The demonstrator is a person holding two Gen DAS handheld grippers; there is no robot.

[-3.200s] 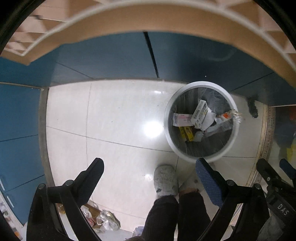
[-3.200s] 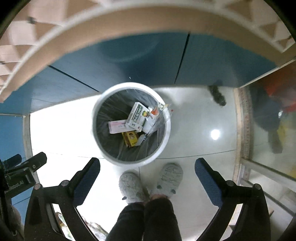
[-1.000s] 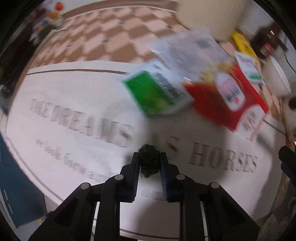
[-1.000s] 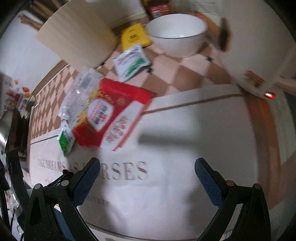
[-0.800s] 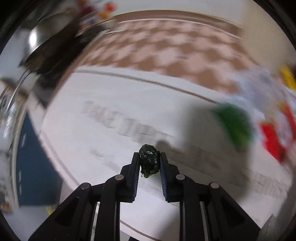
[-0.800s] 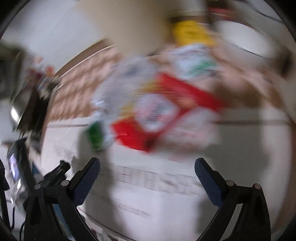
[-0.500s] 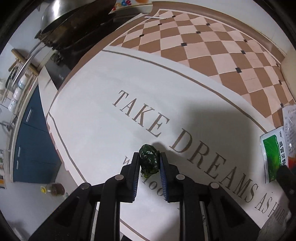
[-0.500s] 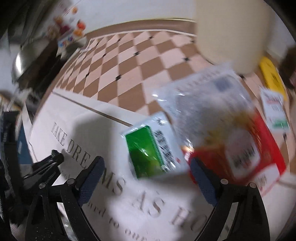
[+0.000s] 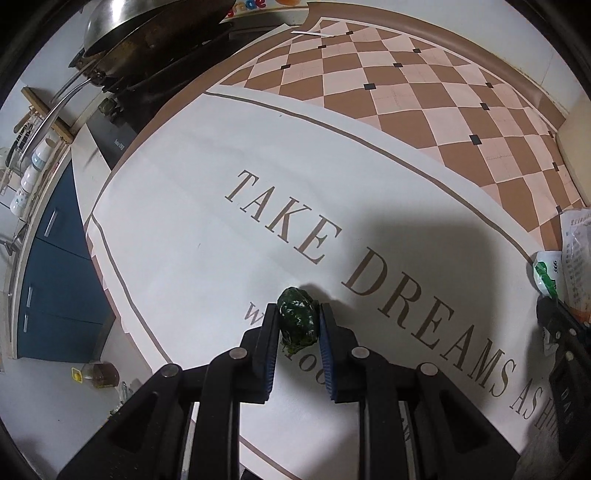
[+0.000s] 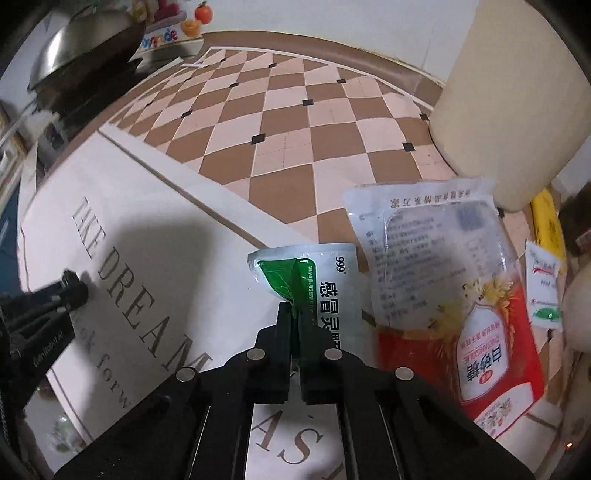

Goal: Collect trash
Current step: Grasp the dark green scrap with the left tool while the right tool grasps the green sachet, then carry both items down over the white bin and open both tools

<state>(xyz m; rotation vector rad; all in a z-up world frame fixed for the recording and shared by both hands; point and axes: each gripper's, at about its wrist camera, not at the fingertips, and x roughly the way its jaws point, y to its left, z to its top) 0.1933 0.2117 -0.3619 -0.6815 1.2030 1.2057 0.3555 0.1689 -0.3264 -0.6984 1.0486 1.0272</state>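
A counter (image 9: 177, 236) covered by a mat printed TAKE DREAMS AS HORSES, with a brown and pink checkered band behind the lettering. The broad white stretch around the word TAKE lies bare. Left of TAKE the counter edge drops to blue cabinets (image 9: 55, 266); behind and left of it a stove holds a wok (image 9: 147, 26). Right of DREAMS the packets crowd together, and a cream cylinder (image 10: 517, 92) stands behind them on the checkered band.

The left tongs (image 9: 298, 325) are clamped on a dark green wad (image 9: 297, 318), held between the blue pads just below the D of DREAMS, above the mat.

The right tongs (image 10: 295, 325) are pinched together on the near edge of a green and white sachet (image 10: 314, 280), which sits just right of DREAMS. Touching the sachet's right side is a clear and red bag (image 10: 461, 295). A small white packet (image 10: 543, 288) lies further right, near a yellow one (image 10: 546, 221).
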